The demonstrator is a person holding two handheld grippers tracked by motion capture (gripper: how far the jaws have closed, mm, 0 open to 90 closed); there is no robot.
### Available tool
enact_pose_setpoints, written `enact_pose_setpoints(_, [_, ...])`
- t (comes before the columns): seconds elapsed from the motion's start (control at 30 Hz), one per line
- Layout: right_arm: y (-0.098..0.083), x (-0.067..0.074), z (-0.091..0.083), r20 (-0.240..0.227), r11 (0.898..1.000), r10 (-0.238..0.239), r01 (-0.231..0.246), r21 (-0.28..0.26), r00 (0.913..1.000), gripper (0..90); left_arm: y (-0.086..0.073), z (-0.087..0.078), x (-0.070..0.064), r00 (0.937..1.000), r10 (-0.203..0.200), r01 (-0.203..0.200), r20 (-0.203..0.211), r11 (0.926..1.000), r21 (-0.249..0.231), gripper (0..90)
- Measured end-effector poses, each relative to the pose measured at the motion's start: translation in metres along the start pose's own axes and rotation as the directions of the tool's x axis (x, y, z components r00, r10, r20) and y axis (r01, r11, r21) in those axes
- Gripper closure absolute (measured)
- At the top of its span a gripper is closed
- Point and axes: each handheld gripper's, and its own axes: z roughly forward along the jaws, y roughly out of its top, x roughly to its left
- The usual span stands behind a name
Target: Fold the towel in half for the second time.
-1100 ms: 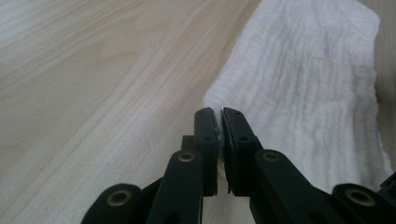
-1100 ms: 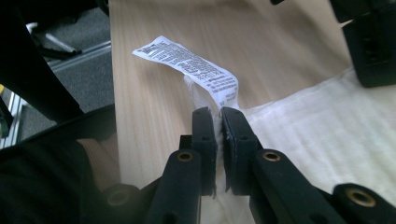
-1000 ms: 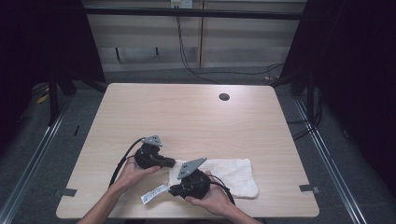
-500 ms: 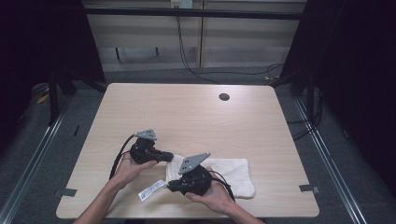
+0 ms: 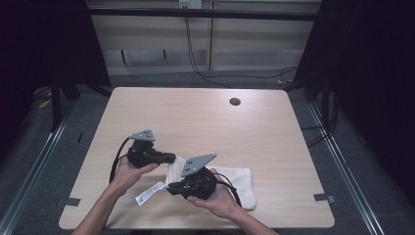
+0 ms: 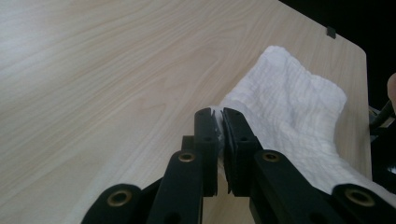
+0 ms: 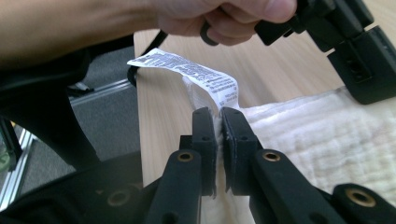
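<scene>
A white towel [image 5: 230,182] is seen on the near part of the wooden table [image 5: 205,122], close to the edge where the person's forearms come in. In the high view its right-hand part lies flat on the tabletop, while its left-hand part is gathered up between the two grippers.

The left gripper [image 5: 169,157] is held in the left hand [image 5: 128,172] just above the towel's left end. In the left gripper view its jaws are closed on a thin edge of the towel [image 6: 299,112]; a sliver of white cloth is seen pinched between the pads, and the rest of the cloth runs away to the right and beyond the jaws across the table.

The right gripper [image 5: 172,188] is held in the right hand [image 5: 218,200], nearer the table's front edge, and is pointed leftward. In the right gripper view its jaws are likewise closed on the towel [image 7: 327,140], gripped at the corner where a printed care label [image 7: 187,70] is sewn on. The label stands up and away from the jaw tips, and in the high view it [image 5: 149,192] hangs out to the left of the gripper. How much cloth is caught between those pads cannot be judged with certainty, since the fold is partly hidden by the jaws themselves.
</scene>
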Motion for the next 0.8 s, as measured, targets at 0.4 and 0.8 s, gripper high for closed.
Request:
enact_pose_setpoints(0.4, [0.02,-0.002,0.004,-0.047,0.997,0.0,-0.004,-0.08,0.9989,84.5,0.009,-0.034,0.0,0.9991,0.017,-0.021,-0.039,0.9965,-0.081,85.2])
enact_pose_setpoints(0.8, [0.041,-0.004,0.014,-0.056,0.993,-0.004,-0.002,-0.114,0.9984,84.5,0.003,-0.053,0.016,0.9976,-0.033,0.026,-0.061,0.9942,-0.104,85.1])
